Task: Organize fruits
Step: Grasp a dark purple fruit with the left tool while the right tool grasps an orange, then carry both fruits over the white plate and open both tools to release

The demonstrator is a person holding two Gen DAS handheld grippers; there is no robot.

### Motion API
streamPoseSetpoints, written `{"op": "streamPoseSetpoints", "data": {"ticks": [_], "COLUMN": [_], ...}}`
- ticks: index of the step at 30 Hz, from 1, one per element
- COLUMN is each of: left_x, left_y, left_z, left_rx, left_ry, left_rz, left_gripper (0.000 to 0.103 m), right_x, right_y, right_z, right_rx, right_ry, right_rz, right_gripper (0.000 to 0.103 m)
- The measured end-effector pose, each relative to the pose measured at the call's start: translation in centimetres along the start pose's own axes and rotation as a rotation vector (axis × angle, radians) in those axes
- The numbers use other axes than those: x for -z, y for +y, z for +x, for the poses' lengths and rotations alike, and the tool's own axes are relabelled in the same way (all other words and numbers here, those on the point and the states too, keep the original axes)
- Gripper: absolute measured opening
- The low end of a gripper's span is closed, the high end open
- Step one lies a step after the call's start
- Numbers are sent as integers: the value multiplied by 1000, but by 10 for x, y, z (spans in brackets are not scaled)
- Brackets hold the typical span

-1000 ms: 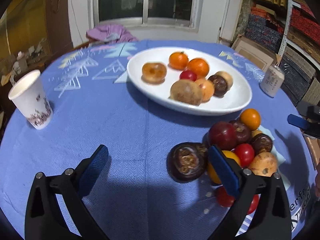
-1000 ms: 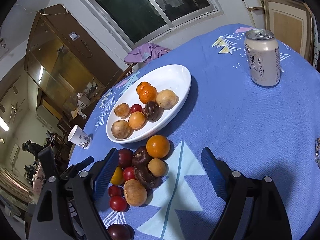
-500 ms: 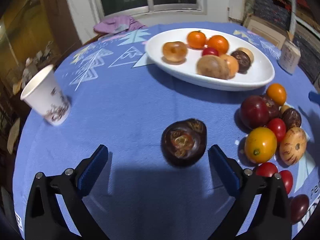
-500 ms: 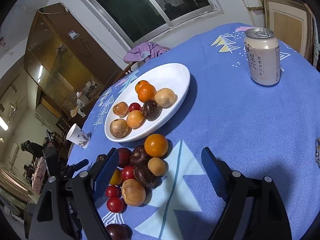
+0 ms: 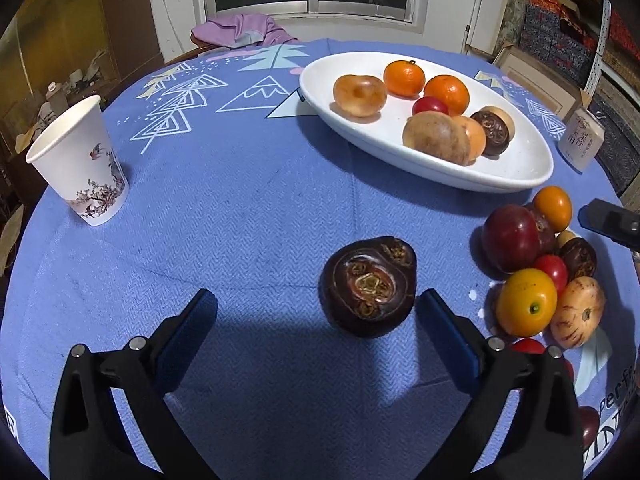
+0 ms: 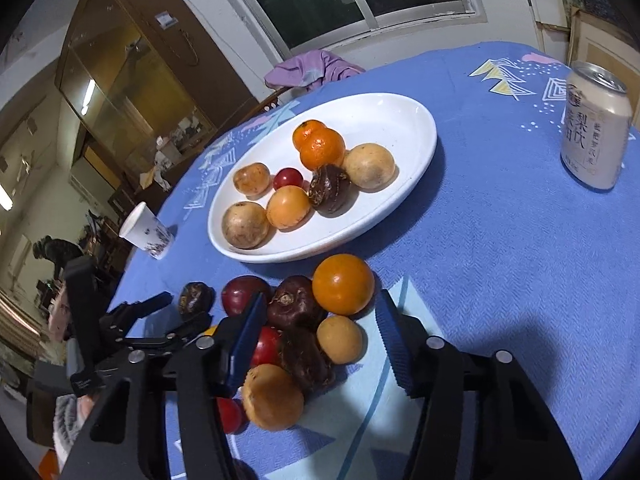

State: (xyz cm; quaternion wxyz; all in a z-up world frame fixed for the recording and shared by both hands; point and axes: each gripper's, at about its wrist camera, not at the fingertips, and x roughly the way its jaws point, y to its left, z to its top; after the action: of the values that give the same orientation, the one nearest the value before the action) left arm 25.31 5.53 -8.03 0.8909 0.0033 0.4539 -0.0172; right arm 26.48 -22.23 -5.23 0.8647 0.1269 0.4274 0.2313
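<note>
Round table under blue patterned cloth (image 5: 248,208); big bare stretch of cloth in the centre and left of the left wrist view, table edge curving along the lower left. Bare cloth also fills the right half of the right wrist view, up to a beige drink can (image 6: 596,128) upright at the upper right.

Left gripper (image 5: 316,320), jaws wide, nothing pinched. Dark brown-purple lumpy fruit (image 5: 368,286) sits alone on the cloth just ahead of the tips, closer to the right pad, apart from both.

White paper cup with bird print (image 5: 80,164) stands at left centre, well apart from the fruit.

Loose fruit pile (image 5: 536,272) crowds the right edge of that view: dark red, orange, yellow, small red, dark brown, tan speckled pieces touching each other.

Right gripper (image 6: 320,340), jaws closing over the pile; small tan round fruit (image 6: 340,338) and dark fruits lie between the pads; contact unclear.

White oval ceramic dish (image 5: 516,172), upper right in left view, holds two oranges (image 5: 424,84), a small red fruit, tan and amber fruits, and one dark fruit. Its right half is bare.
</note>
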Motion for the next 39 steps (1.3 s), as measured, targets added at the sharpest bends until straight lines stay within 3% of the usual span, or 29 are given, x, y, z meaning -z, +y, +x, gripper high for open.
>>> {"op": "streamPoseSetpoints", "data": {"ticks": [6,12,19,20,22,23,30,39], "left_x": [0,-1,-5,-5,-6,-6,-2,-6], "left_y": [0,-1,5,6,5,3,-6,-4], "left_z": [-1,-1,-7,-8,-7,-6,-11,-48], "left_rx": [-2,14,75,83,102,99,119,133], "left_ry": [0,-10,-57,-61,-54,-52,-63,-173], "left_rz": [-5,-4,-48,-53,-47,-40,15,-3], "left_gripper": [99,99,99,97,74,68,44,44], "right_x": [-7,-5,-2,-1,0,1,3,1], "right_y": [-2,-14,-15,-17,-21,-23,-30,-18], "right_z": [20,28,21,20,17,15,5,-35], "right_rx": [40,8,12,7,4,3,-9,-56], "right_ry": [22,40,27,27,29,30,17,-81], "right_rz": [8,51,31,38,51,56,73,45], "right_gripper": [54,39,39,39,39,39,39,38]}}
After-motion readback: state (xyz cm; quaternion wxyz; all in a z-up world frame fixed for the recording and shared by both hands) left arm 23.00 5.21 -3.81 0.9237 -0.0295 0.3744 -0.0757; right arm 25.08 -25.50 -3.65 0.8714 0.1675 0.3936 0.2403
